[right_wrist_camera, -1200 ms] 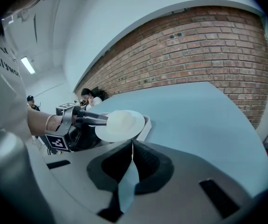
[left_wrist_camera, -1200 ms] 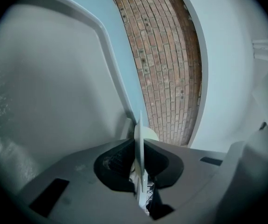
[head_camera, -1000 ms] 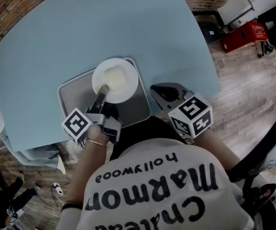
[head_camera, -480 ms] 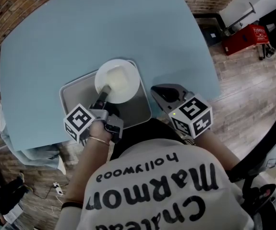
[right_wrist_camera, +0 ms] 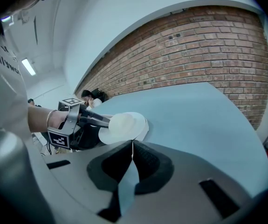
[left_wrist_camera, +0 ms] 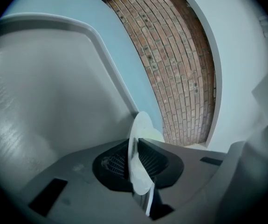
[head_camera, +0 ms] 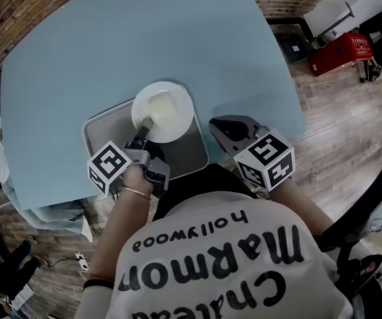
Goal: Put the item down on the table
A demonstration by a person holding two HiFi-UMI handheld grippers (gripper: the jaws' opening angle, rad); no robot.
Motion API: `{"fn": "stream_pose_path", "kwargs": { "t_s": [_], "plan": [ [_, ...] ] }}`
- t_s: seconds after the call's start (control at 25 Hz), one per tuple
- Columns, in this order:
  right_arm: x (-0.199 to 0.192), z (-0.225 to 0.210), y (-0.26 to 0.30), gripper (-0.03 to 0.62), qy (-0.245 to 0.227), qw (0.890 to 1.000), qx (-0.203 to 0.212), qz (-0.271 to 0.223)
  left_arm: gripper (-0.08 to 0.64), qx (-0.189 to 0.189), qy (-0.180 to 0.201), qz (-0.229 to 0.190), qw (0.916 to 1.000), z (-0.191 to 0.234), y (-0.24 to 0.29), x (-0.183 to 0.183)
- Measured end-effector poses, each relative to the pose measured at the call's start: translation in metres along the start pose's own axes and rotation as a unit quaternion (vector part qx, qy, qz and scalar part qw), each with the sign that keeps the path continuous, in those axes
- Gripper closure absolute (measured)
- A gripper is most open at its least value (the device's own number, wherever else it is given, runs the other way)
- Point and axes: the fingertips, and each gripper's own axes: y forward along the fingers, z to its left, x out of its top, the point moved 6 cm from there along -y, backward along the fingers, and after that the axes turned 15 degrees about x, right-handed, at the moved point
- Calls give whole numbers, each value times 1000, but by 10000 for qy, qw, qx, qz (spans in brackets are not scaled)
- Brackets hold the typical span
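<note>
A round white plate (head_camera: 163, 110) hangs over a grey tray (head_camera: 104, 131) near the front edge of the light blue table (head_camera: 144, 38). My left gripper (head_camera: 144, 126) is shut on the plate's near rim. In the left gripper view the plate (left_wrist_camera: 138, 157) stands edge-on between the jaws, with the tray (left_wrist_camera: 54, 101) behind it. My right gripper (head_camera: 220, 128) is just right of the tray, shut and holding nothing. The right gripper view shows its jaws (right_wrist_camera: 132, 146) meeting, with the plate (right_wrist_camera: 122, 127) and my left gripper (right_wrist_camera: 105, 121) beyond them.
The table (right_wrist_camera: 194, 115) stretches far and right of the tray. A brick wall (left_wrist_camera: 180, 59) stands behind it. A red box (head_camera: 340, 48) lies on the wooden floor at the right. A person (right_wrist_camera: 94, 97) sits at the table's far side.
The left gripper and the plate have shifted very slightly to the right over the tray. The right gripper has stayed where it was.
</note>
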Motion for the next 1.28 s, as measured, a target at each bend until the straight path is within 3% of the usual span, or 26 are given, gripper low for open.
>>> {"fn": "stream_pose_path", "kwargs": {
  "t_s": [0.44,0.76,0.92,1.12,1.28],
  "plan": [
    [-1,-2,1,581,4,10000,-8,-12,534,256,335,-210,9989,-5,0,0],
    [-2,-4,-3,581,39,10000,-33,-59,499,655,861,-307,9937,-10,-1,2],
    [-1,-6,-3,581,49,10000,-26,-60,489,943,1467,-443,9837,-14,-2,5],
    [-4,-8,-5,581,58,10000,-32,-70,485,995,1707,-490,9791,-15,-1,5],
    [-2,-9,-5,581,80,9999,-23,-80,472,1103,2198,-558,9677,-18,-2,7]
  ]
}}
